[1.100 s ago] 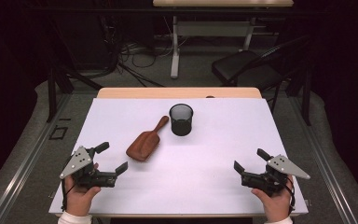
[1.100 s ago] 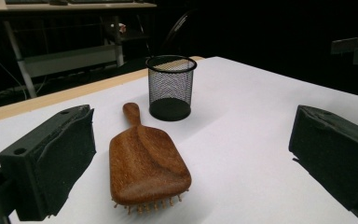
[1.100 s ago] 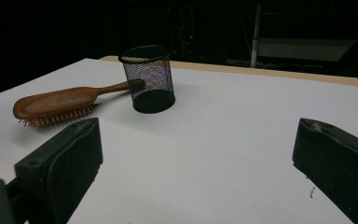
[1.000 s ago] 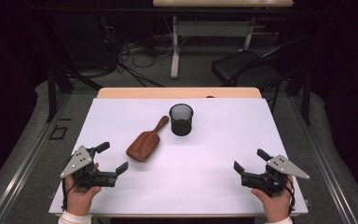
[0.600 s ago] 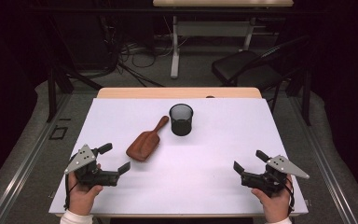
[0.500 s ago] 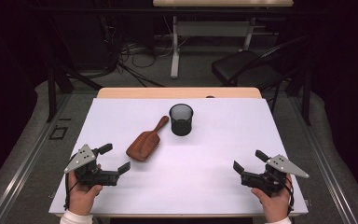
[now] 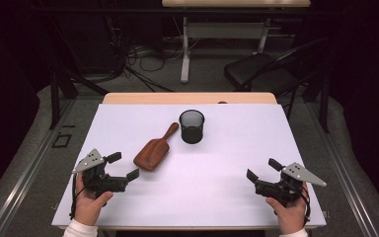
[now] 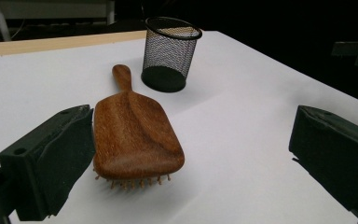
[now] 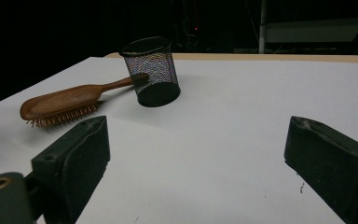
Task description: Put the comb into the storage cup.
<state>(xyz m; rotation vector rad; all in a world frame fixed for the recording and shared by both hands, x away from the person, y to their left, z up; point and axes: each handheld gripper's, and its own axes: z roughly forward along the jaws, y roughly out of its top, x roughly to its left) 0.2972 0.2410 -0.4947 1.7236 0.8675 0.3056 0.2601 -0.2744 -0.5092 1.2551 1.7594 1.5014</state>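
Note:
A wooden hairbrush lies bristles down on the white table, its handle pointing at a black mesh cup standing upright just behind it. My left gripper is open near the table's front left, its jaws aimed at the brush head without touching it; the cup stands beyond. My right gripper is open at the front right, and its jaws have just been closing a little with nothing between them. In the right gripper view the brush and cup are far off to the left.
A strip of bare wood runs along the table's far edge. Beyond it on the floor are a black chair, a desk leg and loose cables.
My left gripper has edged a little right and forward, toward the brush. The right hand has kept its place. Brush and cup have not moved.

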